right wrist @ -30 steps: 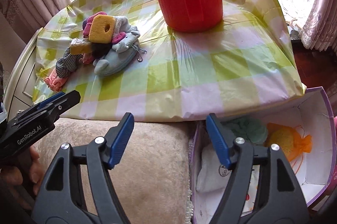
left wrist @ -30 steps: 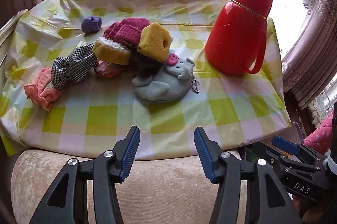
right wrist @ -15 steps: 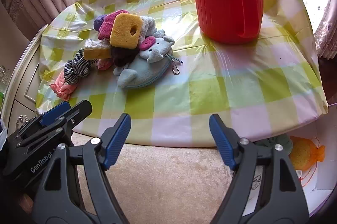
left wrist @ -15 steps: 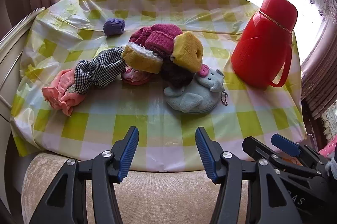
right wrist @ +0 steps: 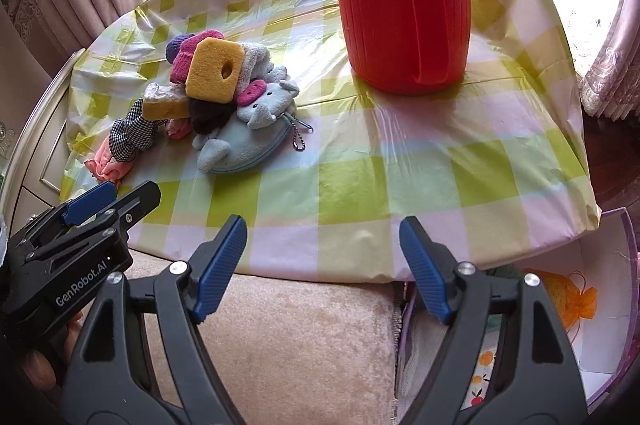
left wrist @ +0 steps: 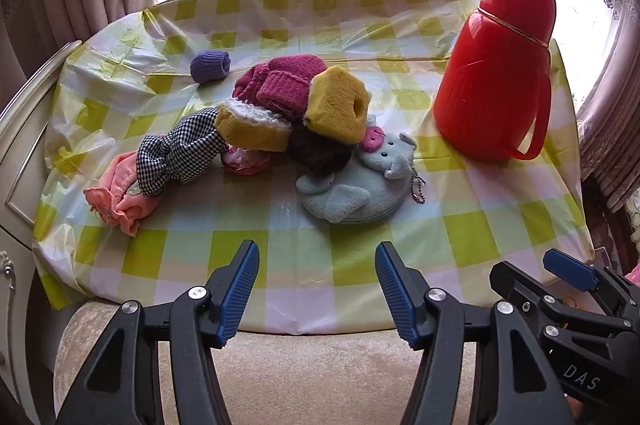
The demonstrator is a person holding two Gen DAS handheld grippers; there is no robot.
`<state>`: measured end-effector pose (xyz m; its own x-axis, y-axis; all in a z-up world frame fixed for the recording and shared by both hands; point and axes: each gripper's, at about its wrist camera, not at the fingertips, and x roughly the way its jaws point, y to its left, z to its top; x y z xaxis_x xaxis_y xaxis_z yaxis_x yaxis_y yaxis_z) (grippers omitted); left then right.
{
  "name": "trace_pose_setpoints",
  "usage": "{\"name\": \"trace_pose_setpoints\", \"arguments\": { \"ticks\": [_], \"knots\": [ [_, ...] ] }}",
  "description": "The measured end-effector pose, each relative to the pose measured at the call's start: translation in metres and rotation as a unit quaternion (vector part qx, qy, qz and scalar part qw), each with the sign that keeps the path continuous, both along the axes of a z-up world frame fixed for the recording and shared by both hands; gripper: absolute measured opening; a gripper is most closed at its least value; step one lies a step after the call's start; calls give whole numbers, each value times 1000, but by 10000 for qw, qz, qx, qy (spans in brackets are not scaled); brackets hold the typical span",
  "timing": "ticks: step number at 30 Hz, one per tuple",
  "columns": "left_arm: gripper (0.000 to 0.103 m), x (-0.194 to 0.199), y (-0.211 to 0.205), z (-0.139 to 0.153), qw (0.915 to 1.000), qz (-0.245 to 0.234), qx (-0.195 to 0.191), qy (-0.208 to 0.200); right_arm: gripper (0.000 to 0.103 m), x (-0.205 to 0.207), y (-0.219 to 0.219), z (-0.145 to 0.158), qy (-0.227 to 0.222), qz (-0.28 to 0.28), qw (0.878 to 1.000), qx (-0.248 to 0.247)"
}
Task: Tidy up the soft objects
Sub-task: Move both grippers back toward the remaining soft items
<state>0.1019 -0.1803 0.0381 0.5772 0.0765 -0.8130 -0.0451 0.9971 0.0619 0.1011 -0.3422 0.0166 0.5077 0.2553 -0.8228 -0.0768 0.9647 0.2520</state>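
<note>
With both my left gripper (left wrist: 316, 287) and right gripper (right wrist: 322, 267) spread wide and empty at the table's (left wrist: 280, 265) near edge, I should reach for the plush elephant (left wrist: 352, 189), nearest of the mid-table pile, pinching its body cleanly.

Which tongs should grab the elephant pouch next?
Left, probably. The left tongs are open and point straight at the pouch. The right tongs are open too, but the pouch lies off to their left.

Right claw (right wrist: 322, 261) gapes empty before heaped soft toys (right wrist: 224, 101) on checked cloth (right wrist: 400, 161).
</note>
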Motion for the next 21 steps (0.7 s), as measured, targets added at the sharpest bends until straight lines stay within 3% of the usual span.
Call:
{"name": "trace_pose_setpoints", "arguments": {
  "ticks": [7,10,14,21],
  "knots": [
    [62,-6,-69,-2,9974,-696,134,104,82,-23,-69,5,-64,-577,9982,-151],
    [63,-8,-78,1,9963,-836,208,18,82,-25,-78,5,-76,-653,9978,-128],
    [65,-3,-37,2,9988,-487,40,-17,83,-12,-53,4,-138,-439,9989,18],
    [69,9,91,-8,9974,639,-334,-33,85,21,30,-2,-192,273,9994,16]
  ]
}}
